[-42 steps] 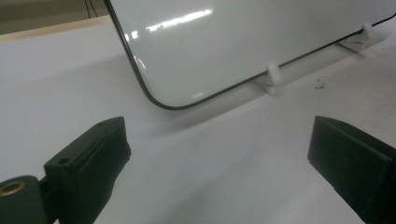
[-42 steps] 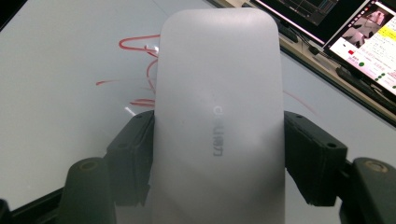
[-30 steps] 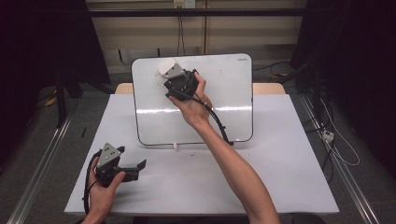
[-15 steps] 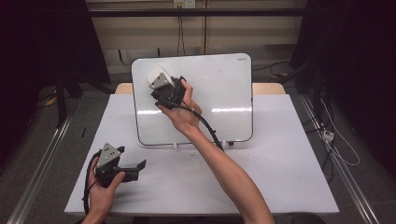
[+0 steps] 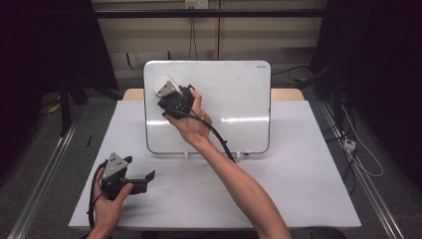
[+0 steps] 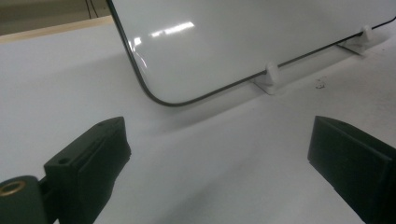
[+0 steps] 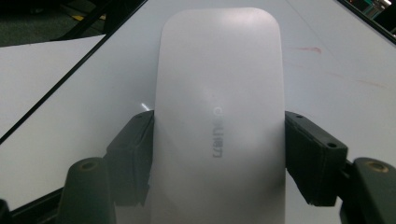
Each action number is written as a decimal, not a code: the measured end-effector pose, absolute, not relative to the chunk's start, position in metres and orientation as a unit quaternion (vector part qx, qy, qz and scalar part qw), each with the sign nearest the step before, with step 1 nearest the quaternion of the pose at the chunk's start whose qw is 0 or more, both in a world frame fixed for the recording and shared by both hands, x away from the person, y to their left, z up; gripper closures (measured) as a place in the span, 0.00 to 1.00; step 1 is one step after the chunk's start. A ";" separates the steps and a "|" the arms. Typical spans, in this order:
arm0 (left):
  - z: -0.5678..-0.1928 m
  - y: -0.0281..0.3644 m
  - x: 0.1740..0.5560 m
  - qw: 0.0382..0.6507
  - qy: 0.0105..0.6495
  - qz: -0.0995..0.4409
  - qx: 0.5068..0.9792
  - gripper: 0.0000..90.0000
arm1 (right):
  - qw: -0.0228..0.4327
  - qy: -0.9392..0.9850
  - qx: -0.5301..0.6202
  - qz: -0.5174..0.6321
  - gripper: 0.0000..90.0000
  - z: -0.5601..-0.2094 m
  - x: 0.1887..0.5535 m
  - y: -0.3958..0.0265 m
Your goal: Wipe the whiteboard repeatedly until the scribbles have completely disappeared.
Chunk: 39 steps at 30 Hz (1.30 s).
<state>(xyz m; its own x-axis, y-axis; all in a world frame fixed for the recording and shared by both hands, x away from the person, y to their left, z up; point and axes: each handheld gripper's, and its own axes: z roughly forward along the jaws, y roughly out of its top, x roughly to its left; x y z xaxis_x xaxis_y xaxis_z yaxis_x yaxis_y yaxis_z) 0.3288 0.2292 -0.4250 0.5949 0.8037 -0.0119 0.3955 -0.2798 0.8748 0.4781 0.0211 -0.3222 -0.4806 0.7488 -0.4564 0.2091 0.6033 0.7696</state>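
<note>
Carried the eraser (image 5: 160, 81) leftward along the upper part of the whiteboard (image 5: 234, 94) during the last second, ending close to its top left corner. Gripped it throughout with the right gripper (image 5: 169, 97), jaws clamped on its two long sides. Held the left gripper (image 5: 137, 172) in its place low on the left of the bench (image 5: 298, 189), jaws wide apart with nothing between them. Judged as a wiping stroke reaching the end of its run, with the board's lower part probably left to cover.

From the high view, read the stroke's place on the board, but no dirt. From the right gripper view, saw the eraser (image 7: 219, 116) lying flat against the board, and faint red smears (image 7: 308, 49) beside it. From the left gripper view, saw the board's (image 6: 224, 42) bottom corner and its small white feet (image 6: 268, 79) on the bench.
</note>
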 end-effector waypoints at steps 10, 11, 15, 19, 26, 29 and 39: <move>-0.425 0.230 0.328 0.456 0.391 0.224 0.768 0.06 | 0.417 0.789 0.308 0.330 0.35 -0.315 0.481 0.015; -0.425 0.230 0.328 0.456 0.391 0.224 0.768 0.06 | 0.418 0.789 0.307 0.329 0.35 -0.313 0.482 0.014; -0.425 0.230 0.328 0.454 0.389 0.226 0.769 0.06 | 0.420 0.782 0.319 0.332 0.35 -0.310 0.484 0.007; -0.425 0.230 0.327 0.456 0.389 0.226 0.768 0.06 | 0.420 0.779 0.328 0.331 0.35 -0.306 0.485 -0.001; -0.425 0.230 0.327 0.454 0.390 0.227 0.769 0.06 | 0.424 0.759 0.360 0.339 0.35 -0.301 0.487 -0.025; -0.425 0.230 0.327 0.454 0.390 0.227 0.769 0.06 | 0.424 0.749 0.377 0.344 0.35 -0.299 0.487 -0.038; -0.426 0.228 0.327 0.453 0.392 0.226 0.768 0.06 | 0.427 0.720 0.422 0.348 0.35 -0.297 0.484 -0.091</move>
